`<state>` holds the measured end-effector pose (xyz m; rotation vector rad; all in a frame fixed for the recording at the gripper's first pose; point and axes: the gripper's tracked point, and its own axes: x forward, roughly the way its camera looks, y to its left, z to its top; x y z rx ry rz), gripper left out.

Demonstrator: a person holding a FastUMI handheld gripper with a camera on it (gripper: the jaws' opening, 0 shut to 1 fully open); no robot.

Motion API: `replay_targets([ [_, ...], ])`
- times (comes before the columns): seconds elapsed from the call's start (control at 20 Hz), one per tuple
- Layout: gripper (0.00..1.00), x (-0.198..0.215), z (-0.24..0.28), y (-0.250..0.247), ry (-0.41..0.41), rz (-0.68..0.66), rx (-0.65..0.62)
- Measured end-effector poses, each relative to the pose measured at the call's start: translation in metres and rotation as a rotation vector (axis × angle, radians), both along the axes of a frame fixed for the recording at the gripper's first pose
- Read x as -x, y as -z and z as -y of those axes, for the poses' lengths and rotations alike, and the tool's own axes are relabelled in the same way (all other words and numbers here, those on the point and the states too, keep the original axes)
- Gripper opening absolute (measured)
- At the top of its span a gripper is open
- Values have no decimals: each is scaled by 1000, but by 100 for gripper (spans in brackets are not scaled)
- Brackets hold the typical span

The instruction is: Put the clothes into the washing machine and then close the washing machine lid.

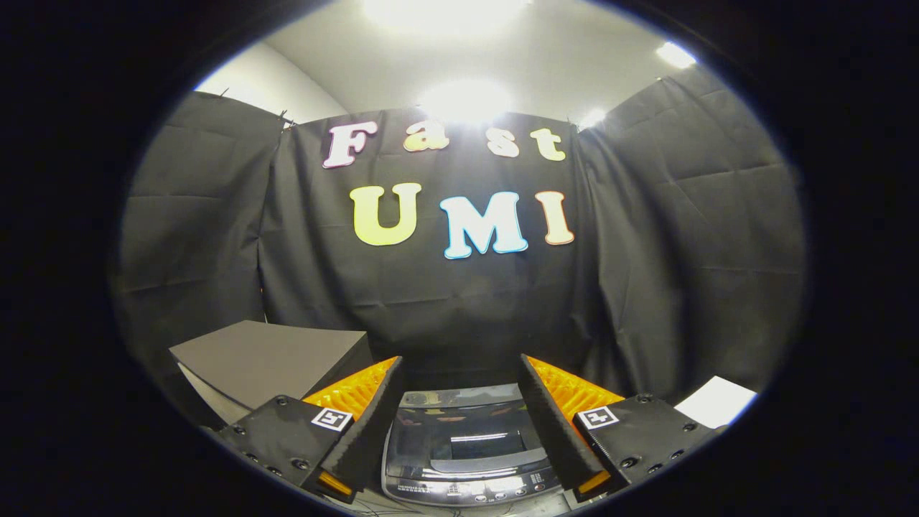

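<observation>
A grey top-loading washing machine (470, 449) stands below and just ahead of me, seen in the gap between my fingers. Its dark glossy lid (467, 431) lies flat and looks shut, with a row of buttons along the near edge. My gripper (459, 366) hangs above it, open, its two black-and-orange fingers (359, 424) spread wide with nothing between them.
A dark grey box or tabletop (269, 355) stands to the left of the machine, beyond my left finger. A white surface (718, 401) shows to the right, past my right finger. Black cloth walls close the booth behind and to both sides.
</observation>
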<state>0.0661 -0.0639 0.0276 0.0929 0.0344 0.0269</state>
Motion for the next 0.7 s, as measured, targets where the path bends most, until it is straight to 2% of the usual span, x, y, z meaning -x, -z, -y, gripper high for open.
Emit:
replay_targets([
  [0.3,98,46,18,-13,15,58,66],
  [0.7,98,98,30,-8,5,76,68],
])
